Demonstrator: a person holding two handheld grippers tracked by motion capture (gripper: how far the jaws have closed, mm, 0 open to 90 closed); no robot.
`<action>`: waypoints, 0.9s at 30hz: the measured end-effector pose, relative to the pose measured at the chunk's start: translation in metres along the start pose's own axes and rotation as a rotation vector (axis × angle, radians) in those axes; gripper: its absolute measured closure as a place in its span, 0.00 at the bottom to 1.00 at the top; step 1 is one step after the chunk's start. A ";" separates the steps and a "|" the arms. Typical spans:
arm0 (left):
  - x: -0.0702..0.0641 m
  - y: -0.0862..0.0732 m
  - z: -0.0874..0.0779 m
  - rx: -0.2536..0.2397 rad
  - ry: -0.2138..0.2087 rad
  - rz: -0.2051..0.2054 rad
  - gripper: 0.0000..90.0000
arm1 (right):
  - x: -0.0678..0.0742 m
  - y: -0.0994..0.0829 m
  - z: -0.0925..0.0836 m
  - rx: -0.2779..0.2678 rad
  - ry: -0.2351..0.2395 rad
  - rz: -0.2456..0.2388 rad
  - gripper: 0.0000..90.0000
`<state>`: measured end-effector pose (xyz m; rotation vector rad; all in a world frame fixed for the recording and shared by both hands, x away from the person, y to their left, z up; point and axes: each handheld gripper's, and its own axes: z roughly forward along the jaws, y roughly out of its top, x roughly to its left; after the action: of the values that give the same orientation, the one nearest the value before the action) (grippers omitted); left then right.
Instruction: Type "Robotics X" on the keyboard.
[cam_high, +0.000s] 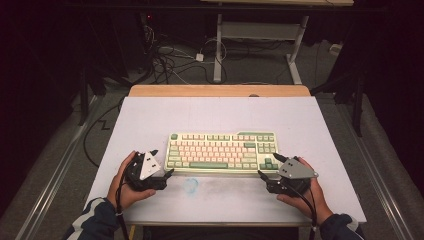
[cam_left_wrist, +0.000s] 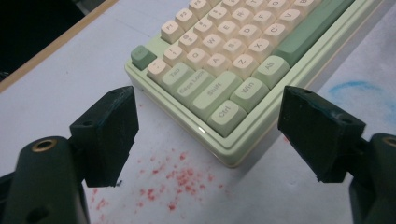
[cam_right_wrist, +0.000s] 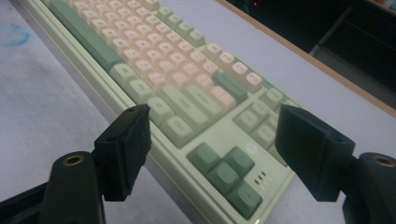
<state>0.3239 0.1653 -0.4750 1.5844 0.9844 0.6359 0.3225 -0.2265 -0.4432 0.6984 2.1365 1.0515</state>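
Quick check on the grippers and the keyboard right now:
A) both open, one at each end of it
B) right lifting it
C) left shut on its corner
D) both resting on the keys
A: the left gripper and right gripper stand open at opposite ends of the keyboard, which lies flat on the table.

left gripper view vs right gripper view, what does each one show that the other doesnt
Left gripper view alone: the keyboard's near left corner with the Ctrl key, Win, Shift and Tab, and red specks on the white table by that corner.

Right gripper view alone: the keyboard's right end, with the dark green arrow keys and a dark gap beyond the table's wooden edge.

Both: the same green and cream keyboard, the white table, a blue smudge, and a gripper's own black jaws standing open around a keyboard corner, left gripper and right gripper.
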 end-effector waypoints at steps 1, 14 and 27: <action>0.001 -0.002 -0.001 0.010 0.005 0.000 0.21 | 0.000 0.002 0.002 0.003 0.005 0.002 0.34; -0.001 -0.007 -0.008 0.018 0.017 -0.030 0.24 | -0.006 0.037 0.048 0.050 0.126 0.029 0.66; -0.001 -0.008 -0.007 0.039 0.007 -0.031 0.24 | 0.013 0.072 0.096 0.102 0.187 -0.042 1.00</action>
<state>0.3155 0.1680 -0.4812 1.5991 1.0297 0.6049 0.3977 -0.1325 -0.4327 0.6209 2.3685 1.0261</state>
